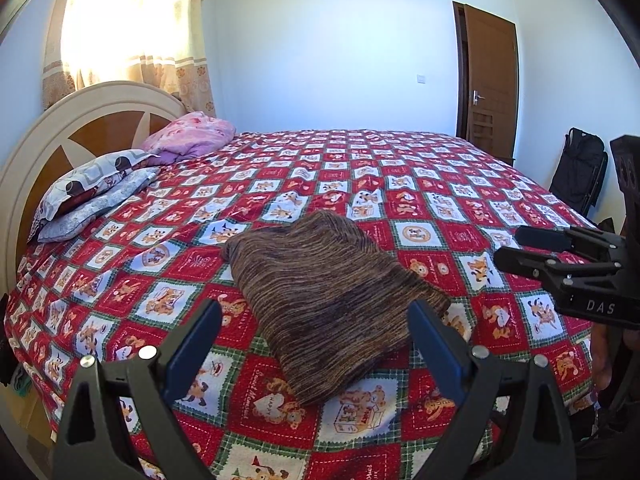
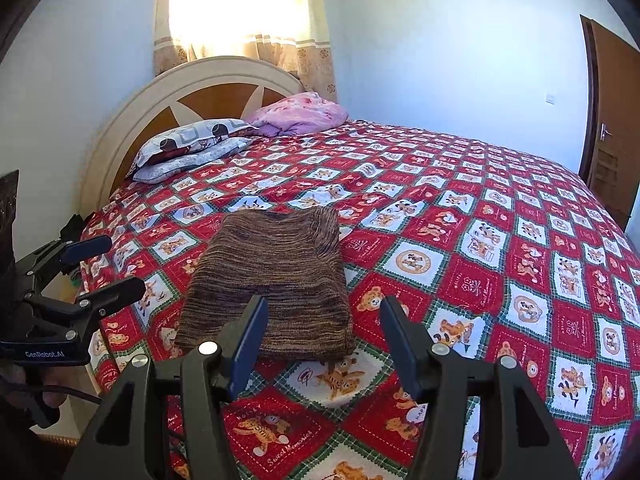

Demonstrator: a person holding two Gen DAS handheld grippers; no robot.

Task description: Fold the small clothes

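Left tongs (image 1: 316, 332) and right tongs (image 2: 324, 332) hover over the near edge of the bed (image 2: 500, 280), both with jaws apart and nothing between the pads. Just beyond them, the folded brown garment (image 2: 272, 280) lies flat on the patterned bedspread. Farther back, pillows (image 2: 192, 148) rest against the headboard (image 2: 224, 92).

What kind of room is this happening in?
A bedroom in a home, most likely. A large bed with a red patchwork bedspread fills the view, pillows lie against a rounded headboard, and a curtained window glows behind it. A folded brown garment rests on the bed.
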